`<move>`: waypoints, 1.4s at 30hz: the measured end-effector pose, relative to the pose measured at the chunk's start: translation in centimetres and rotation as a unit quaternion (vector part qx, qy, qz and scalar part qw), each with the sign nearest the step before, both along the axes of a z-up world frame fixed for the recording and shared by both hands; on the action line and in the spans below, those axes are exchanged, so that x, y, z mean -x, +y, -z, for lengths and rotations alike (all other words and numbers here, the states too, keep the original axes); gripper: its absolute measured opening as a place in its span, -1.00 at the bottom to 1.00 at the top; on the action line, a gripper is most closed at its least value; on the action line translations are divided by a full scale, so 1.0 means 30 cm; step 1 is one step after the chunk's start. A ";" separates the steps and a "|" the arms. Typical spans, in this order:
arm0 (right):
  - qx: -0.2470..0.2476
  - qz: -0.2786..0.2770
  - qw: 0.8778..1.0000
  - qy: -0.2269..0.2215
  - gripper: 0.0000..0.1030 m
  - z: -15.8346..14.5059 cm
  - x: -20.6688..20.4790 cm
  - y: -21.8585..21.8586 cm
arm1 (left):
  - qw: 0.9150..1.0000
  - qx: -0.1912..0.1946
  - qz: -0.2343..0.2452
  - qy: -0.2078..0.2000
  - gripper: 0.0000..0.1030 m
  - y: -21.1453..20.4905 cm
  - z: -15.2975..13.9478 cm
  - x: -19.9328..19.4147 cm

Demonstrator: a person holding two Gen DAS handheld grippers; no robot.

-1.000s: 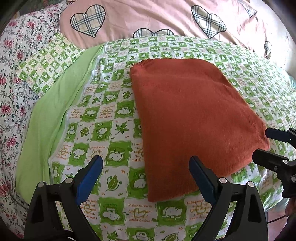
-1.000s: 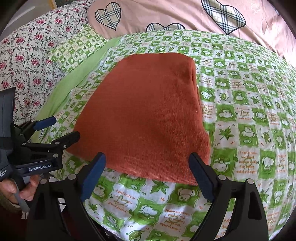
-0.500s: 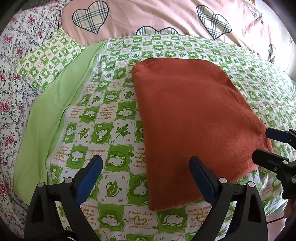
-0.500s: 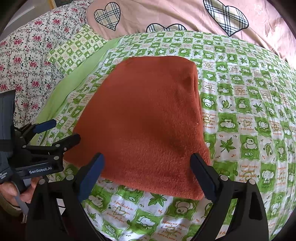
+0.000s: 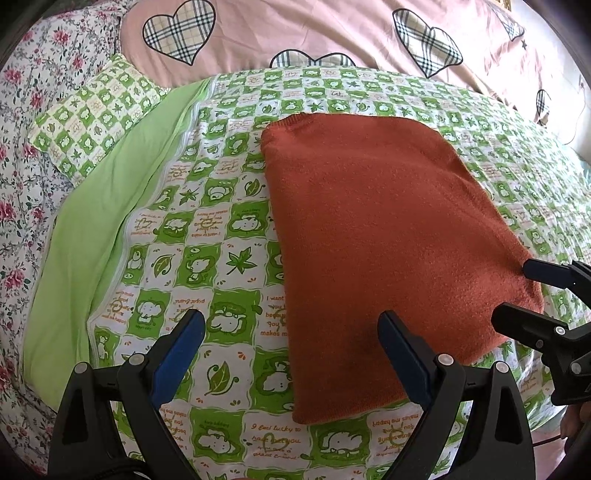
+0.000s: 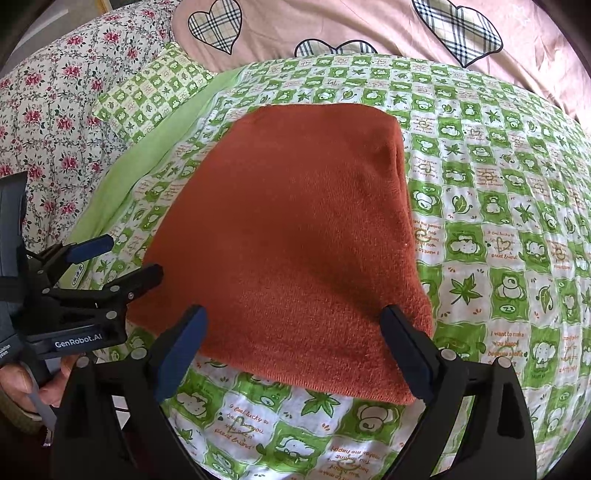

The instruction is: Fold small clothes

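A rust-orange knitted garment (image 5: 384, 236) lies folded into a flat rectangle on the green checked quilt (image 5: 207, 236); it also shows in the right wrist view (image 6: 295, 236). My left gripper (image 5: 291, 343) is open and empty, hovering over the garment's near left corner. My right gripper (image 6: 293, 339) is open and empty, straddling the garment's near edge. The right gripper shows at the right of the left wrist view (image 5: 517, 291), beside the garment's right corner. The left gripper shows at the left of the right wrist view (image 6: 129, 258).
A small green checked pillow (image 5: 96, 114) lies at the far left on a plain green sheet (image 5: 92, 229). A pink duvet with plaid hearts (image 5: 314, 33) and floral bedding (image 5: 22, 129) lie behind. The bed's near edge runs just below both grippers.
Both grippers have moved in closer to the garment's near edge and stayed open. The garment has not moved.
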State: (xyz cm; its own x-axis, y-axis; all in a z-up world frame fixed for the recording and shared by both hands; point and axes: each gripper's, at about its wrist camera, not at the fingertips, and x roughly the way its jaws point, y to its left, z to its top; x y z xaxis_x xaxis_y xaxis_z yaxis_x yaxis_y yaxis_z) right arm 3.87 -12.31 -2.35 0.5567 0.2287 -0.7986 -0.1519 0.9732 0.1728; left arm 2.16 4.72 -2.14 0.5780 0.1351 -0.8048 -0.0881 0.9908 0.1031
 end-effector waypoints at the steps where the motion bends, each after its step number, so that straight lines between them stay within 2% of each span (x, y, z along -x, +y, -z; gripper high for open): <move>1: 0.000 0.000 1.000 0.000 0.84 0.000 0.000 0.000 | 1.000 0.000 0.000 0.000 0.84 -0.001 0.000 0.001; 42: -0.004 -0.003 1.000 -0.005 0.85 -0.027 -0.009 0.008 | 1.000 0.005 0.005 -0.006 0.85 -0.011 -0.018 0.005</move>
